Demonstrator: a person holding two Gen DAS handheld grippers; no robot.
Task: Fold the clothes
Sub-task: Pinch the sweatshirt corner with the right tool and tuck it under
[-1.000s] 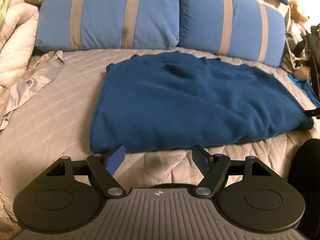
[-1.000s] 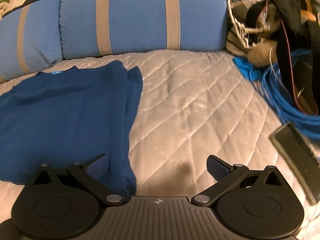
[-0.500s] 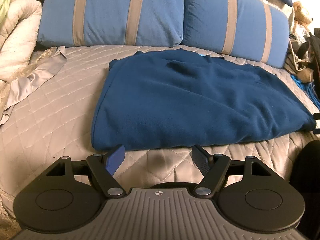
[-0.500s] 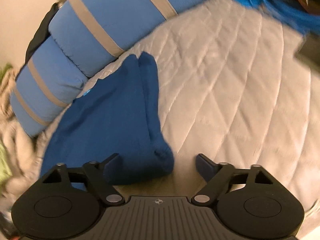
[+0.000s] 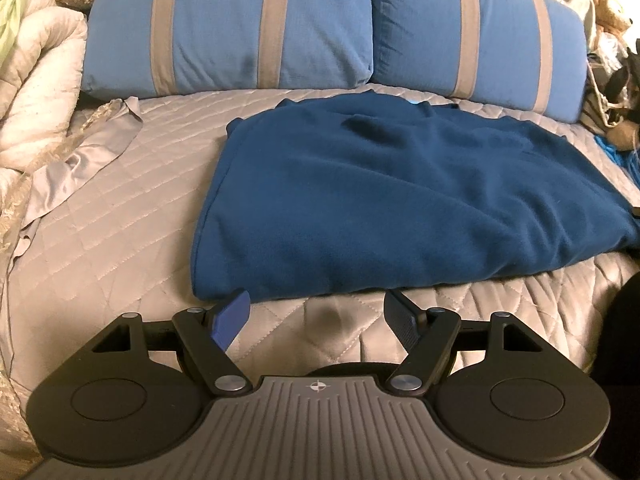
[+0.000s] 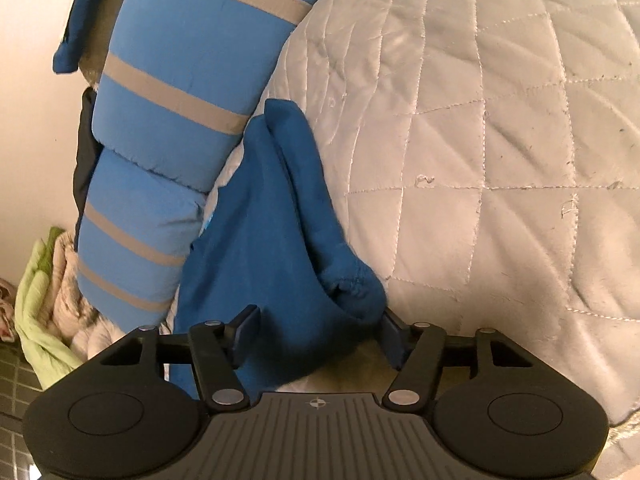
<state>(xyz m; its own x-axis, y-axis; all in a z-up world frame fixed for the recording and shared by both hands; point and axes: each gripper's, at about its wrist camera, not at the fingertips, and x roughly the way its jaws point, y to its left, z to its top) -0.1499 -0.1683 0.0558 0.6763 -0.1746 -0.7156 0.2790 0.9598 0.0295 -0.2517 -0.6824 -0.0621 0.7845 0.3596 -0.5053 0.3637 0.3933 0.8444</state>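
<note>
A dark blue garment [image 5: 400,200] lies spread across the middle of the left wrist frame, flat on a quilted grey bedspread [image 5: 120,208], its surface rippled with soft folds and its near hem running just above the lower centre of the picture. In the right wrist frame the same garment [image 6: 272,240] fills the centre and lower left, a doubled edge running up toward the pillows and a bunched cuff or corner sitting at centre bottom.

The left gripper [image 5: 316,320] hovers at the bottom centre of its frame, jaws spread wide and holding nothing; its left fingertip [image 5: 232,316] sits just in front of the garment's near hem, the right one over bare bedspread.

The right gripper [image 6: 316,332] sits at the bottom centre of its own frame, also spread apart, with the bunched blue fabric lying between its two fingers; the cloth overlaps the inner side of both, but the jaws have not closed on it.

Two light blue pillows with grey stripes [image 5: 248,28] line the top of the left wrist frame behind the garment; in the right wrist frame they [image 6: 180,80] run diagonally down the left side. A crumpled pale comforter [image 5: 32,92] fills the upper left of the left wrist frame, and a strip of grey satin cloth [image 5: 80,160] trails beside it. A pale green cloth [image 6: 36,312] lies at the lower left edge of the right wrist frame.
</note>
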